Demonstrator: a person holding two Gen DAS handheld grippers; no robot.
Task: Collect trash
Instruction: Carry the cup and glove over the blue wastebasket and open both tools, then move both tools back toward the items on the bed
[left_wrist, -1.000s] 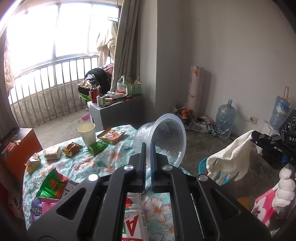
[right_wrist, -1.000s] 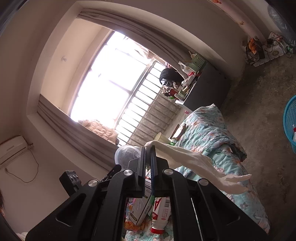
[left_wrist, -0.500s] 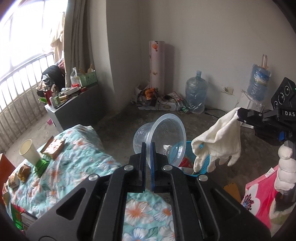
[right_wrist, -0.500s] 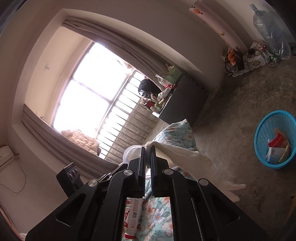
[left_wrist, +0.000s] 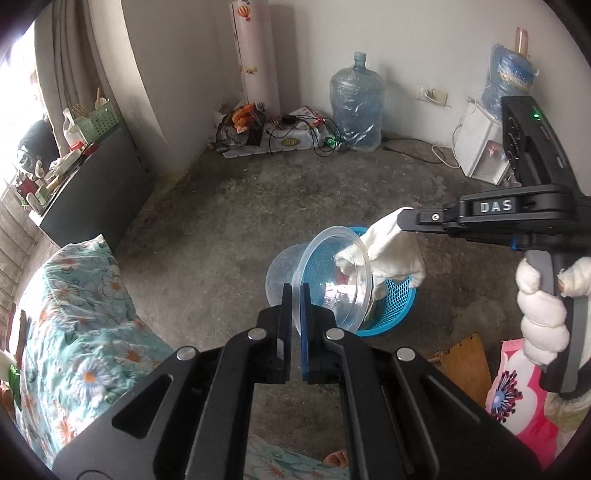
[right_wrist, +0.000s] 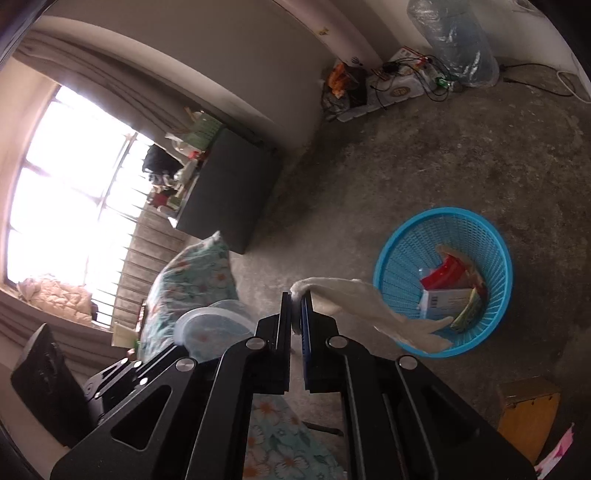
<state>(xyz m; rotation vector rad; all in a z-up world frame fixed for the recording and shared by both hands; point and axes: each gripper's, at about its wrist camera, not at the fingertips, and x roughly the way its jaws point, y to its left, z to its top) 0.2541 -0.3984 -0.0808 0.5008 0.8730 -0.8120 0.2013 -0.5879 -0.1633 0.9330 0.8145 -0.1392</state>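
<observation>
Left fingers (left_wrist: 296, 291) pinch a clear plastic bowl (left_wrist: 334, 280); right fingers (right_wrist: 296, 295) grip a white glove (right_wrist: 373, 310) above the blue basket (right_wrist: 443, 229).

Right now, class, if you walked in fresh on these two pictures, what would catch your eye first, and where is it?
First, the blue basket on the bare floor, with wrappers already inside. Above it, the left gripper pinches the rim of a clear bowl, and from the right the right gripper holds a limp white glove whose fingers dangle over the basket's rim. At the left lies a flowered cloth.
</observation>
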